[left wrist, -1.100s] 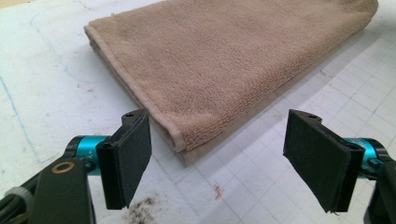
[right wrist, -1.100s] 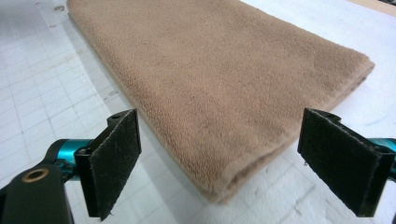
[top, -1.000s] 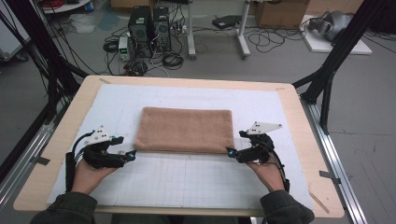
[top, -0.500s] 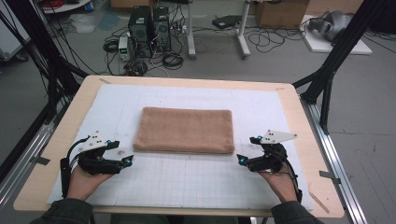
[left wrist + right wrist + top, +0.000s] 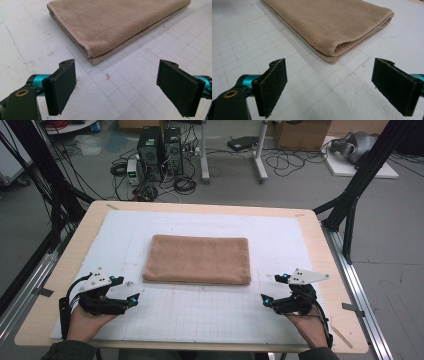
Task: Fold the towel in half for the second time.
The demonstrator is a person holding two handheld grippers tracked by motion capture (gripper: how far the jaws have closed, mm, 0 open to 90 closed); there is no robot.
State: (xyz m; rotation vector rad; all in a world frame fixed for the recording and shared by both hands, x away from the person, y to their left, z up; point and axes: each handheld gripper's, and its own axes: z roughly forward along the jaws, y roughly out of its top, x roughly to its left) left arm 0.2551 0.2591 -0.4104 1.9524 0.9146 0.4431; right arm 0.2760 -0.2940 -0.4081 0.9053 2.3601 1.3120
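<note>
Lab floor beyond the tabletop (image 5: 45,285) is strewn w/ cables and two PC towers (image 5: 159,147); a white gridded mat (image 5: 200,315) covers most of the wooden top. Folded tan towel (image 5: 197,259) lies flat at the mat's centre, long side facing the person, layered edges stacked neatly.

Left tool (image 5: 129,298) sits on the person's side of the towel, off its near-left corner, apart from the cloth and not touching it. Its jaws have just been opening and stand spread wide, nothing between them; in the left gripper view the left tool (image 5: 117,87) frames bare mat, w/ the towel (image 5: 117,25) corner just ahead of the pads and a small reddish mark on the grid short of that corner. Left hand (image 5: 87,322) grips the body from behind, cable looped beside the wrist.

Right tool (image 5: 272,290) mirrors it off the towel's near-right corner, also clear of the cloth. Right gripper view shows the right tool (image 5: 329,87) w/ jaws spread wide and empty, the towel (image 5: 329,22) fold's rounded end ahead of them. Right hand (image 5: 307,327) holds that tool near the tabletop's front edge; grey three-cornered plate (image 5: 307,276) rides on top.
</note>
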